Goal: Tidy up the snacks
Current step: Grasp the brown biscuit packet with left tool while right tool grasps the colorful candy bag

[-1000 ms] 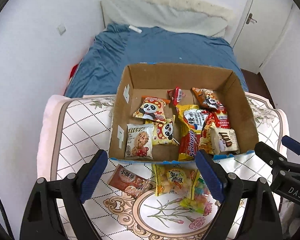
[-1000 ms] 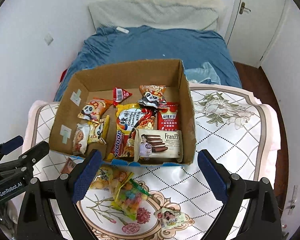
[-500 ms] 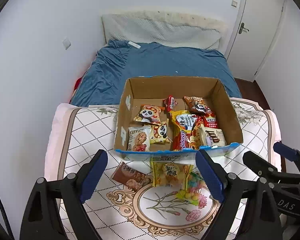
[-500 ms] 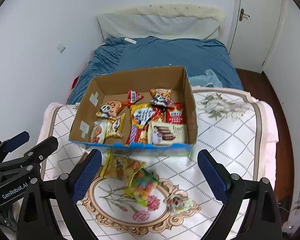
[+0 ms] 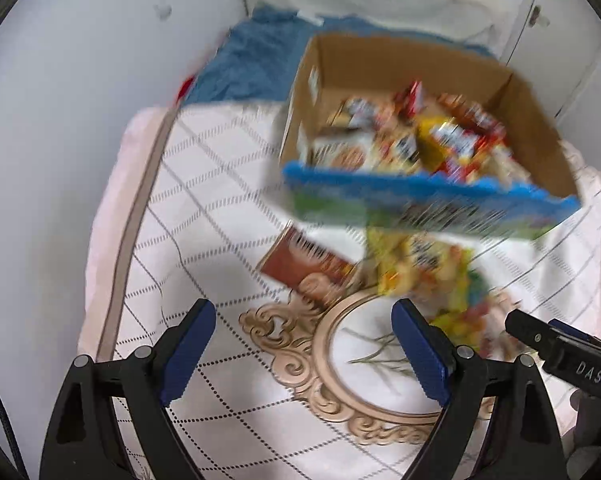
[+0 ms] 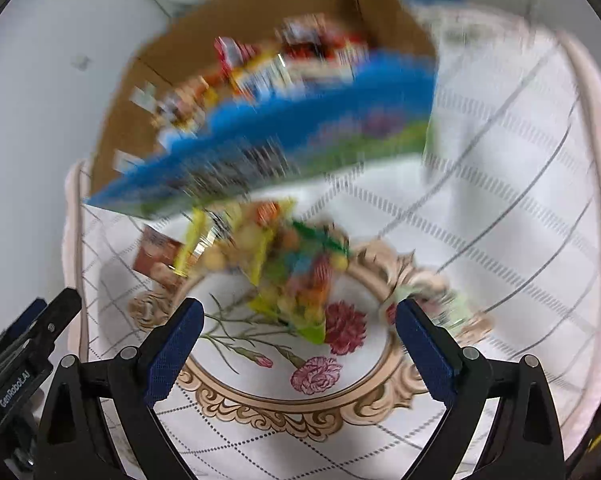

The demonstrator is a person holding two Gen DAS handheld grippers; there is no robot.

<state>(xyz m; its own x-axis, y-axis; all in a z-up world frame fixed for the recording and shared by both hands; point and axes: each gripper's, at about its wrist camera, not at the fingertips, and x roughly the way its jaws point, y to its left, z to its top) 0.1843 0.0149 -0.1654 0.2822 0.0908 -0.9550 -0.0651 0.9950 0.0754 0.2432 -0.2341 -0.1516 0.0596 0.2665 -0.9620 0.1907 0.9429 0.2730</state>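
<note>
Plainly, the box (image 5: 400, 68) was the largest thing, an open carton standing on the far part of the bench (image 5: 228, 208), already holding a jumble of packets. Loose snacks lay on the cloth just in front of its blue wall: a yellow bag (image 6: 236, 248), a bag of coloured sweets (image 6: 300, 284) overlapping it, a brown packet (image 5: 304, 264) to the left, and a small pale packet (image 6: 432, 292) to the right, close by the right tongs' pad. All looked light, soft and crinkly, probably slippery film; the sweets would shift inside, and biscuits might crack under a hard squeeze. A sealed edge or corner seemed the safest place to pinch.

Both left tongs (image 5: 304, 352) and right tongs (image 6: 300, 348) stood spread wide and empty, pointing steeply down over the cloth's floral medallion. Blur hid the finer print.

The bench wore a quilted white cover with a diamond pattern. Beyond it lay a bed (image 5: 256, 60) in blue, against white walls.
</note>
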